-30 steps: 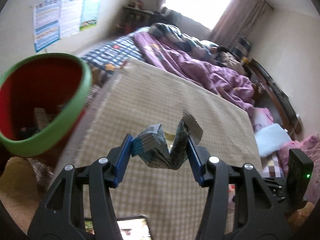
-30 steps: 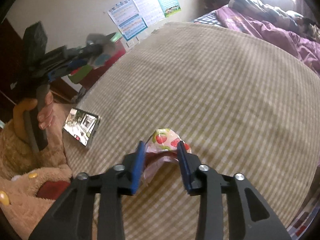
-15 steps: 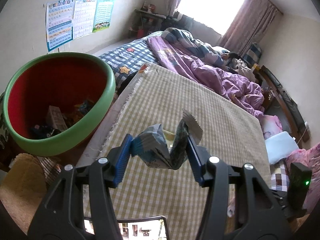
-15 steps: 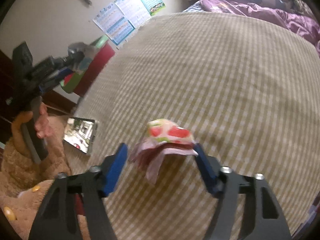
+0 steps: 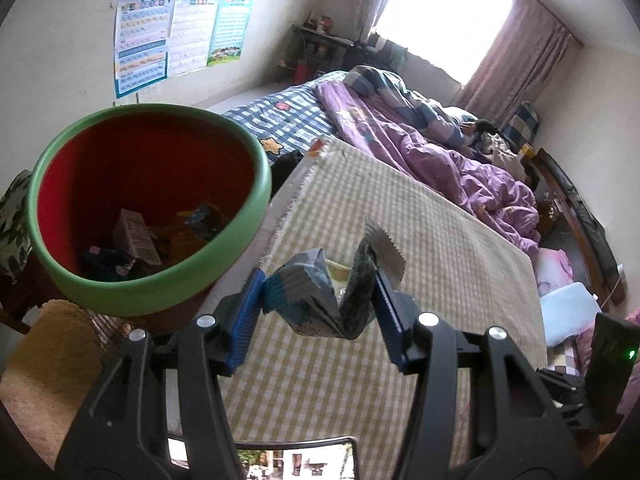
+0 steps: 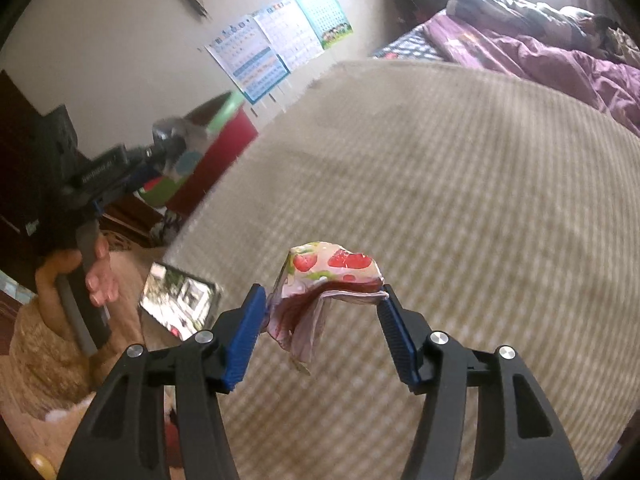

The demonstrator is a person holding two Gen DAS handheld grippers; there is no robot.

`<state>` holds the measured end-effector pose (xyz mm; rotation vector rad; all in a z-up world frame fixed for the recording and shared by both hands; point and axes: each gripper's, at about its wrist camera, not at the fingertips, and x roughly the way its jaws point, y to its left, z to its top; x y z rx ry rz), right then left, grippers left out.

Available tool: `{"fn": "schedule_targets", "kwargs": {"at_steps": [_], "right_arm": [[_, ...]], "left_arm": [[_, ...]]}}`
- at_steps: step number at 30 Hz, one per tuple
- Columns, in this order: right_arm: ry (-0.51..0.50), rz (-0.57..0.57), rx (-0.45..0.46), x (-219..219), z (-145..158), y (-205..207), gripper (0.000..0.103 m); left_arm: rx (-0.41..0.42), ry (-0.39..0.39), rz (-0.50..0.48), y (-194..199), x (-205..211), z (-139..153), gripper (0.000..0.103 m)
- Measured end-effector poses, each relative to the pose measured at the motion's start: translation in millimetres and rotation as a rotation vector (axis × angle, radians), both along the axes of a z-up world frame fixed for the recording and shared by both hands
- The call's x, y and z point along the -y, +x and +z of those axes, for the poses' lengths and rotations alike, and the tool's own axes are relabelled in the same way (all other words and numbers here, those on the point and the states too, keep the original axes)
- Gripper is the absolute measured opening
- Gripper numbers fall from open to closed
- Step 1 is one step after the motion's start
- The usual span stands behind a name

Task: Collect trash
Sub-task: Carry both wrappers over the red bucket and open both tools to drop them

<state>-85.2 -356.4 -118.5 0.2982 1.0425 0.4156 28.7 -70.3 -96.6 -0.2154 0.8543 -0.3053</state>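
My left gripper point(image 5: 320, 292) is shut on a crumpled blue and grey snack wrapper point(image 5: 332, 292), held above the checked blanket, just right of the red bin with a green rim point(image 5: 256, 208). The bin holds several scraps of trash. In the right wrist view my right gripper point(image 6: 324, 304) has its jaws spread wide with a strawberry-print wrapper point(image 6: 328, 280) between them, touching both pads and lifted above the blanket. The left gripper also shows in that view point(image 6: 176, 148) by the bin point(image 6: 228, 136).
A beige checked blanket point(image 5: 400, 220) covers the near bed. A phone point(image 6: 180, 300) lies at its near edge. A brown plush toy point(image 6: 44, 352) sits at lower left. Purple bedding point(image 5: 440, 152) and a person lie beyond. Posters point(image 5: 176, 36) hang on the wall.
My left gripper has carried the blue wrapper closer to the bin, which now shows fuller. My right gripper widened its jaws and lifted the strawberry wrapper off the blanket.
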Motion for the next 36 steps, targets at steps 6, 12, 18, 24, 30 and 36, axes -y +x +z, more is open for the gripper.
{"fn": "schedule_targets", "kwargs": {"at_steps": [6,12,18,24,30,36], "right_arm": [[0.005,0.015,0.045,-11,11,18,0.056],[0.008,0.024,0.08,-22,18,34,0.057],[0.016,0.054,0.109,-43,25,54,0.057],[0.023,0.113,0.154,-70,37,78,0.057],[0.029,0.183,0.213,-105,52,102,0.057],[0.028,0.226,0.254,-136,62,126,0.057]], "left_arm": [[0.015,0.004,0.034,0,-13,3,0.051],[0.032,0.021,0.074,3,-28,7,0.051],[0.047,0.048,0.131,4,-50,10,0.051],[0.065,0.066,0.198,7,-76,17,0.051],[0.061,0.073,0.243,14,-95,17,0.051],[0.052,0.085,0.257,22,-102,14,0.051]]}}
